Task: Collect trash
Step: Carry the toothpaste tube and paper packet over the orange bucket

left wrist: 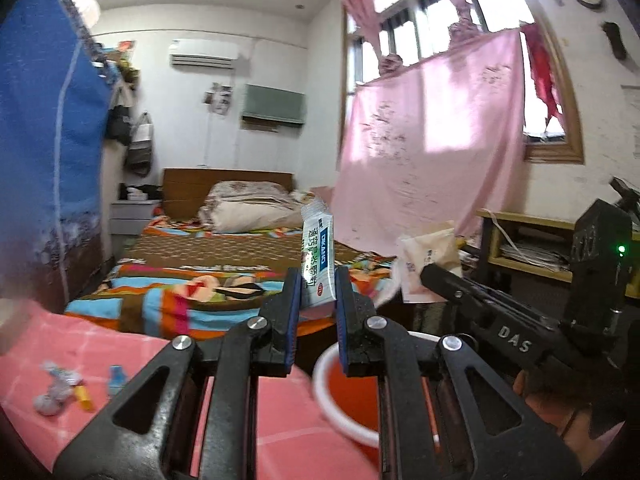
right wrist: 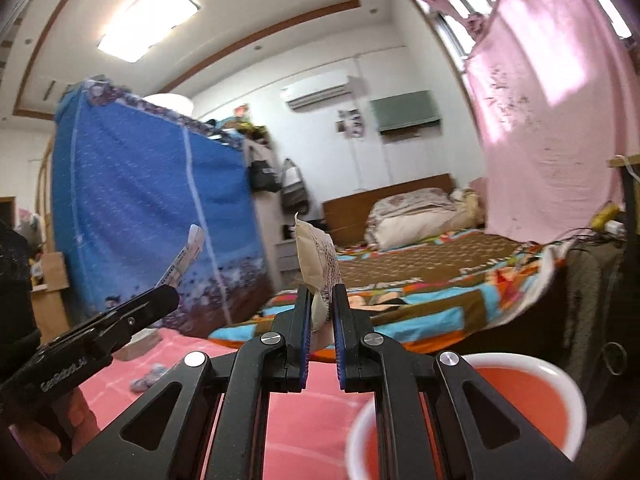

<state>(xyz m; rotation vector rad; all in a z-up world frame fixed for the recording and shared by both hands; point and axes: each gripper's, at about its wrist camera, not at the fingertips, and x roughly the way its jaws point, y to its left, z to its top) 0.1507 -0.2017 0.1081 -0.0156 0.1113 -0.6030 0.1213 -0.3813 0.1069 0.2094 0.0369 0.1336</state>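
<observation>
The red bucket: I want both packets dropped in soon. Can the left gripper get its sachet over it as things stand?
Probably yes. The left gripper, shut on the white sachet, is just above the red bucket, whose mouth is open with nothing between them.

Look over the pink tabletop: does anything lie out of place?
Yes. Crumpled wrappers and a small blue scrap lie scattered on the pink tablecloth, outside the red bucket: loose litter not yet collected.

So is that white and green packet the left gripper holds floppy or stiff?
Probably a bit stiff: the packet stands upright above the left gripper without drooping. It looks thin and flat, so likely very light. Its shiny surface might be slippery.
</observation>
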